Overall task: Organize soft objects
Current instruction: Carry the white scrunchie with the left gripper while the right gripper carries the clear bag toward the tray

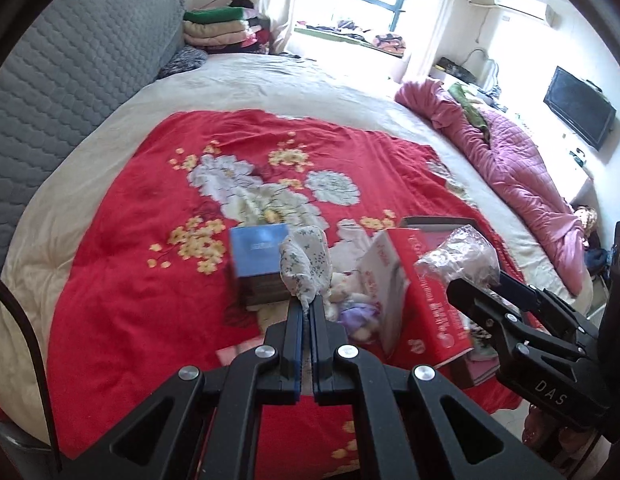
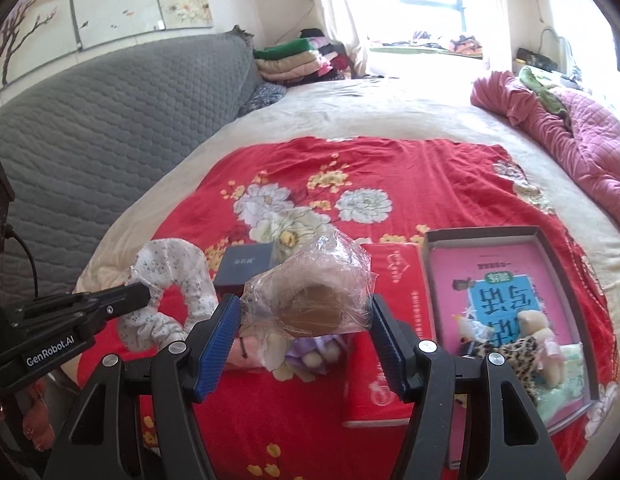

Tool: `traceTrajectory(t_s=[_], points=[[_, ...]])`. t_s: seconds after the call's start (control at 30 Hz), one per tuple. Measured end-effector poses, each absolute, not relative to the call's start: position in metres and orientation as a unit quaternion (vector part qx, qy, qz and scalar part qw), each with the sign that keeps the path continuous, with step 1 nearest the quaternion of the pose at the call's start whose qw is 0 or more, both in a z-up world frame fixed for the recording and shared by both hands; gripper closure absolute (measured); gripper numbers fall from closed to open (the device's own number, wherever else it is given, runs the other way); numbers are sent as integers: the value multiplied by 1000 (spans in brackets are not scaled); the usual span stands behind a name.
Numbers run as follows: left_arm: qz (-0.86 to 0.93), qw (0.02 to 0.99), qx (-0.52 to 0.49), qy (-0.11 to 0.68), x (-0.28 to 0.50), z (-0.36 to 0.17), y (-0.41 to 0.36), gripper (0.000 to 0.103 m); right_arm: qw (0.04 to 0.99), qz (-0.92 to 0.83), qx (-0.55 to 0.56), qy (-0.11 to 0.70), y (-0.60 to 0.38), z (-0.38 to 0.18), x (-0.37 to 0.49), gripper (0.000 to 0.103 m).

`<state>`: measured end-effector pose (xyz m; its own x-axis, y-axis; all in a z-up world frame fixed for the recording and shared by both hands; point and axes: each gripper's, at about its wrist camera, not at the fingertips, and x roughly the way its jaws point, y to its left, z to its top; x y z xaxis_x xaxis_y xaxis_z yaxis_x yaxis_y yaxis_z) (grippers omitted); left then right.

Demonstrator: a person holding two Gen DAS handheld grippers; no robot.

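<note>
My left gripper [image 1: 307, 304] is shut on a white floral scrunchie [image 1: 303, 262] and holds it above the red flowered blanket; in the right wrist view the same scrunchie [image 2: 169, 276] hangs as a ring from the left gripper [image 2: 143, 294]. My right gripper [image 2: 305, 312] is shut on a clear plastic bag with a brown soft thing inside [image 2: 310, 292], also lifted; it shows at the right of the left wrist view as the crinkled bag [image 1: 460, 258]. Below lies a small plush doll in purple [image 1: 356, 312]. An open red box [image 2: 506, 312] holds small plush toys [image 2: 538, 344].
The red blanket [image 1: 129, 220] covers a beige bed. A blue box [image 1: 259, 260] stands by the scrunchie, the red box lid [image 2: 390, 320] next to the tray. A pink quilt [image 1: 522, 176] is bunched at the right edge, a grey padded headboard [image 1: 69, 72] at the left.
</note>
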<state>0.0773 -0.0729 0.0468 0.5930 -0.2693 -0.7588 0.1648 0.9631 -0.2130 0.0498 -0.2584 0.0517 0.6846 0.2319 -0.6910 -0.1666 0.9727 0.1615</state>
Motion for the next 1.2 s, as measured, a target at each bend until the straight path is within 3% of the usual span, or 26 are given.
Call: traceTrajectory(t_s=[0.63,1.2], points=[[-214,887,-13,409,70,81,-182,100,942,1,92,323,-381,98,6,37],[-270,869,15,414,78,67,-271,100,935,-69,137,319,-470,88,-23,37]])
